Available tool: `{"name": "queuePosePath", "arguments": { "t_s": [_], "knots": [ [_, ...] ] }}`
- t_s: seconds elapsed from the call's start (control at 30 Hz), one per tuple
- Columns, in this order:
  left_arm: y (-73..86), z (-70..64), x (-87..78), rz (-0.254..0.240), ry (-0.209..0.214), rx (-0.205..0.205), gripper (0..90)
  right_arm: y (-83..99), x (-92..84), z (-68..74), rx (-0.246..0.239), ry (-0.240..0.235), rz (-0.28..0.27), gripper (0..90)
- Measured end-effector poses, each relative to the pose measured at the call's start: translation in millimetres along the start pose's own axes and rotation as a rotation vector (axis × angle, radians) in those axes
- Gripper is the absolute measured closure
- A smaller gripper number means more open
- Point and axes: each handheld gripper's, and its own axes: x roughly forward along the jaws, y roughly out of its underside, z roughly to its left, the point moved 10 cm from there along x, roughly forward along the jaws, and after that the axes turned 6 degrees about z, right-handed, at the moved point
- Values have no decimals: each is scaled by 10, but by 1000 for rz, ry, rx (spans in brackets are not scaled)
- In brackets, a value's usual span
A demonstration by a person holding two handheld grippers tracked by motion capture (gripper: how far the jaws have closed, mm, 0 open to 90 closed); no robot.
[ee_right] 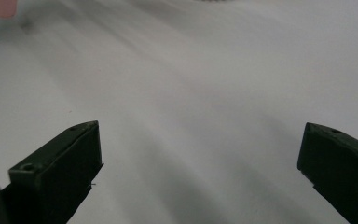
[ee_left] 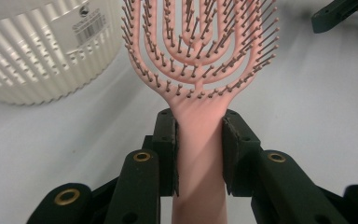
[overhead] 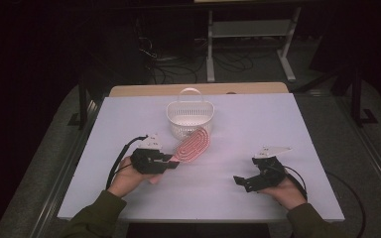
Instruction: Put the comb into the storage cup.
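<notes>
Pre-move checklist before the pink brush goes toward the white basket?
1. Left gripper shut on the hairbrush handle, pads on both sides: ok.
2. Brush centred and straight between the jaws: ok.
3. Basket upright, opening facing up: ok.
4. Basket handle raised over the opening, may obstruct entry: cannot tell.
5. Right gripper open, holding nothing, apart from the brush: ok.
6. Brush head lifted off the table: cannot tell.

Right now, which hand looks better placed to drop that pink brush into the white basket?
The left. Its gripper is already shut on the brush handle, with the basket just beyond the bristles. The right gripper is open, holds nothing and is farther away.
</notes>
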Motion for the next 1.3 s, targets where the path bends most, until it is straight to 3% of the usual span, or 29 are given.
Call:
{"name": "queuePosePath", "arguments": {
  "t_s": [0.4,0.63,0.97,1.3],
  "knots": [
    [-171,-17,74,-122,-15,-26,701,-34,-23,35,-2,-22,-27,0],
    [-176,-12,77,-137,-31,-18,701,-40,-26,50,-5,-32,-32,0],
    [-158,-10,80,-148,-38,-19,701,-101,-108,85,-4,-39,-85,0],
    [-163,-1,40,-162,-41,-24,701,-126,-119,114,-8,-31,-77,0]
  ]
}}
